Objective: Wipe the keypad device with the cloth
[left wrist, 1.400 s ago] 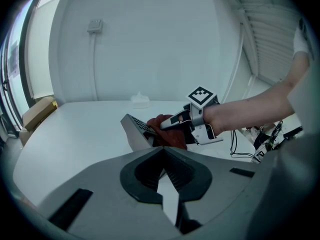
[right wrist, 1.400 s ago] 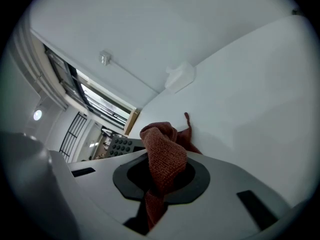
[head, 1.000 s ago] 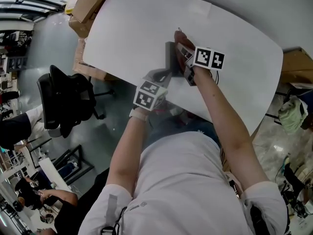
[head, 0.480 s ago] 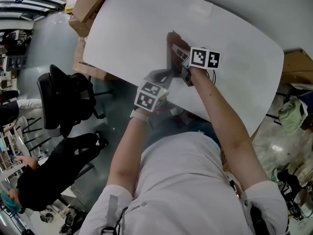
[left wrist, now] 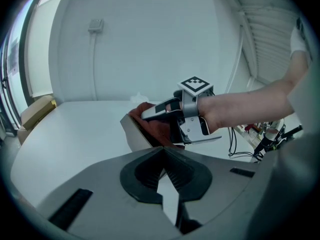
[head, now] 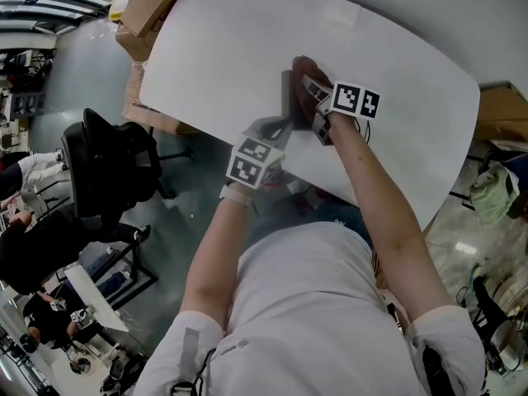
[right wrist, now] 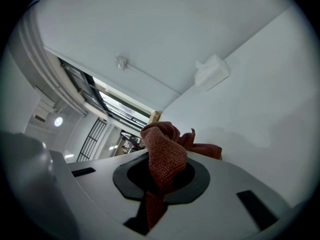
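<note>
Rust-red cloth (right wrist: 166, 151) pinched in right claw (right wrist: 156, 180) against keypad device (left wrist: 134, 132), which left claw (left wrist: 162, 152) pinches.

Right gripper (right wrist: 159, 176) is seen clamped on a reddish-brown cloth (right wrist: 165, 151), with the fabric pinched between the jaws and bunched up in a lump above them, plus a flap trailing off to the right. Behind it, a white table (right wrist: 260, 104) is spread across the right side, and a small white crumpled-looking thing (right wrist: 212, 70) is parked at its far edge, can't be identified tbh. A little box (right wrist: 120, 62) is mounted on the pale wall, with a thin cable (right wrist: 150, 79) run down from it.
</note>
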A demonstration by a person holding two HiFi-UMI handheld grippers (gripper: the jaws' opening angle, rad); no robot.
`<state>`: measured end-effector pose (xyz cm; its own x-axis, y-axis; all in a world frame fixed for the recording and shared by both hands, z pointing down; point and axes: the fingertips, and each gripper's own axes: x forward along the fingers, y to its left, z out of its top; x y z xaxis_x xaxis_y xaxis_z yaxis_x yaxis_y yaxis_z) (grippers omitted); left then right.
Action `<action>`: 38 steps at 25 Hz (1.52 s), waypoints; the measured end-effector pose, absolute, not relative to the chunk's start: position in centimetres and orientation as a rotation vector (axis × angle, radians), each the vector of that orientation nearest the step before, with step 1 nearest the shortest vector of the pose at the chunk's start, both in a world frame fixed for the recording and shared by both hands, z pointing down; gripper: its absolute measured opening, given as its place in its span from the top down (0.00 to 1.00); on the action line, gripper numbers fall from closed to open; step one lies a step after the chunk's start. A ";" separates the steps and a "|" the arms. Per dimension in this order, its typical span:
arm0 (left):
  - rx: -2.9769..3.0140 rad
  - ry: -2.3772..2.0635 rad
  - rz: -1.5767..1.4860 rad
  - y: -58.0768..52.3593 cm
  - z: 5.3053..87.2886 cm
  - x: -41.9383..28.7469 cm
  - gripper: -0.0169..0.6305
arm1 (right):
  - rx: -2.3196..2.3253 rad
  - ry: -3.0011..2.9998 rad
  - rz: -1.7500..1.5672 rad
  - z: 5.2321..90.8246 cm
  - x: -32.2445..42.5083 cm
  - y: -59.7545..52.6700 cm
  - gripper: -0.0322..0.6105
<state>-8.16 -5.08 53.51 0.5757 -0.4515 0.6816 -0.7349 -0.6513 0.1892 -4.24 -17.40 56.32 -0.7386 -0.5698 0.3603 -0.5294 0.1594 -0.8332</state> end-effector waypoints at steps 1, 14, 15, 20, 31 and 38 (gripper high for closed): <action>2.352 -0.951 0.832 -5.2 53.4 -8.2 0.96 | -1.130 2.359 -1.677 56.6 -4.0 -17.5 0.87; 2.354 -0.950 0.831 -5.3 53.3 -8.2 0.96 | -1.280 2.118 -1.836 62.2 1.8 -16.8 0.87; 2.354 -0.950 0.830 -5.3 53.3 -8.2 0.96 | -1.278 2.107 -1.849 62.4 1.8 -16.7 0.87; 2.354 -0.949 0.834 -5.3 53.3 -8.2 0.96 | -1.344 2.170 -1.857 62.6 2.1 -16.6 0.87; 2.353 -0.948 0.831 -5.4 53.2 -8.0 0.96 | -1.519 2.302 -1.746 61.9 2.9 -16.6 0.87; 2.356 -0.951 0.833 -5.3 53.3 -7.8 0.96 | -1.285 2.375 -1.617 55.4 -0.6 -18.9 0.87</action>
